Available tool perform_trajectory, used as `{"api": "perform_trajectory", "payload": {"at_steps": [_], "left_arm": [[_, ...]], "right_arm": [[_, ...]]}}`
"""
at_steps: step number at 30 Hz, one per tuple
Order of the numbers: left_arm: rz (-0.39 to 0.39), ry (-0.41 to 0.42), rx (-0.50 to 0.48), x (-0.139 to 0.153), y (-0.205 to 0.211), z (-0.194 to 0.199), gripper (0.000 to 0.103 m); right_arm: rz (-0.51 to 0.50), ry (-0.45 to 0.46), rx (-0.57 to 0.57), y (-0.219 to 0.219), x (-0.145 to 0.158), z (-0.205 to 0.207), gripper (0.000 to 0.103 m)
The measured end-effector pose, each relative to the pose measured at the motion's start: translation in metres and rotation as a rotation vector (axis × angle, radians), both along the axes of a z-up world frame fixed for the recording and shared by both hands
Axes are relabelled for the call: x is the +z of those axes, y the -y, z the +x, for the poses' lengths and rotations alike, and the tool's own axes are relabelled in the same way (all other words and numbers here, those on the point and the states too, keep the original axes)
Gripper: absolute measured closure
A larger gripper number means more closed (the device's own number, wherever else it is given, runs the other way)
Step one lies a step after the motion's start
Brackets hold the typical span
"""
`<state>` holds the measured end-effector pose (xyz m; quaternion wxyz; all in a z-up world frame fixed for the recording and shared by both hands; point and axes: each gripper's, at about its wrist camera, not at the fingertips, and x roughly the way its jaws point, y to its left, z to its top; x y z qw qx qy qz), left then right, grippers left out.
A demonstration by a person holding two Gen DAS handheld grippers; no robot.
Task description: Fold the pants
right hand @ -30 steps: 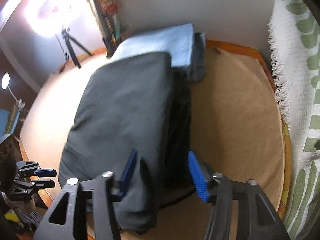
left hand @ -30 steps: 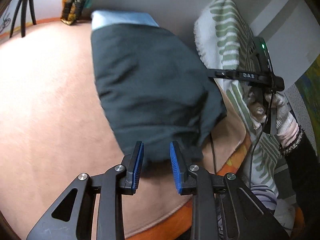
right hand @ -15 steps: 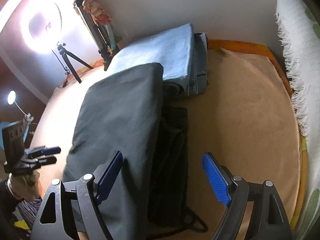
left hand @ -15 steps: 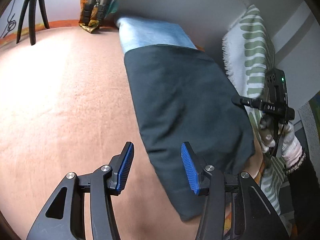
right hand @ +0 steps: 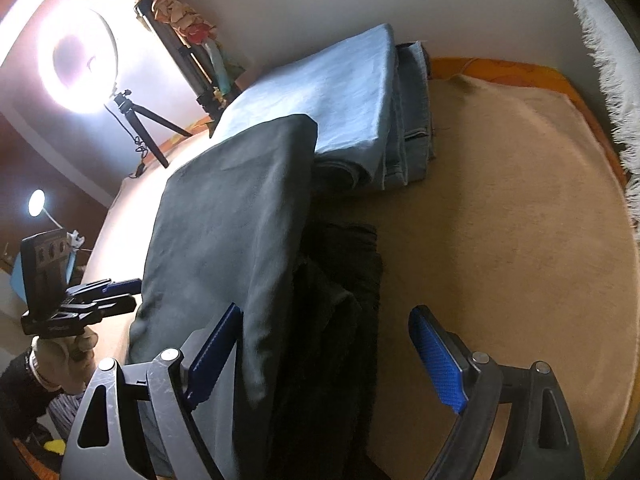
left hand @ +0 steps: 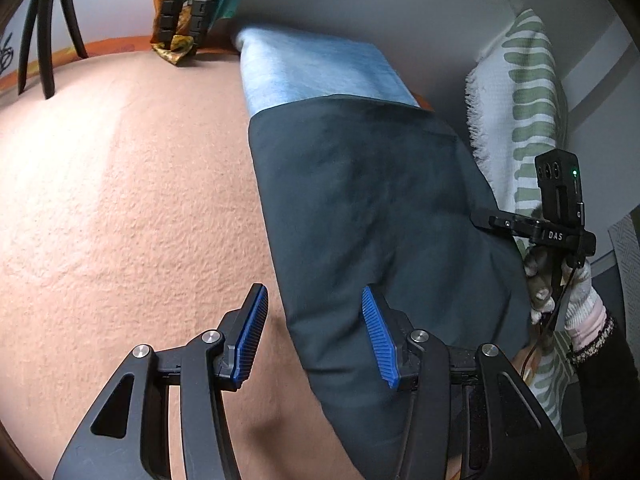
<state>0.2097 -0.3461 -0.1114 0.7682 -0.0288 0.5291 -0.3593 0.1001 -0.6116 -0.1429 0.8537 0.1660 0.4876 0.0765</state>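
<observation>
The dark grey-green pants (left hand: 372,216) lie folded in a long strip on the peach blanket (left hand: 120,208), their far end resting on a stack of folded light blue jeans (left hand: 316,68). My left gripper (left hand: 316,338) is open and straddles the near left edge of the pants without its pads pressing. My right gripper (right hand: 326,360) hovers over the pants' (right hand: 228,232) right edge and a black garment (right hand: 344,280) beneath them. Its jaws are opening, wide, and the pads touch nothing. Each gripper shows in the other view: the right gripper (left hand: 504,224) and the left gripper (right hand: 128,294).
A white throw with green stripes (left hand: 524,112) stands along the right side by the wall. A lit ring light on a tripod (right hand: 80,64) and a folded tripod (left hand: 184,12) stand at the back. An orange sheet (right hand: 500,66) edges the blanket.
Both grippers' jaws have spread wider and no longer close around the cloth. The left gripper has shifted left off the pants. The pants have settled flat in a long strip.
</observation>
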Motion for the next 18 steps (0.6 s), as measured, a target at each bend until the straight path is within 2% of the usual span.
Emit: {"api": "perform_trajectory", "payload": {"at_steps": [10, 18], "left_arm": [[0.046, 0.042, -0.024, -0.006, 0.014, 0.000, 0.055], [0.053, 0.068, -0.043, -0.009, 0.022, 0.000, 0.055]], "right_arm": [[0.030, 0.004, 0.094, -0.010, -0.010, 0.014, 0.014], [0.036, 0.029, 0.112, -0.010, -0.011, 0.016, 0.016]]}}
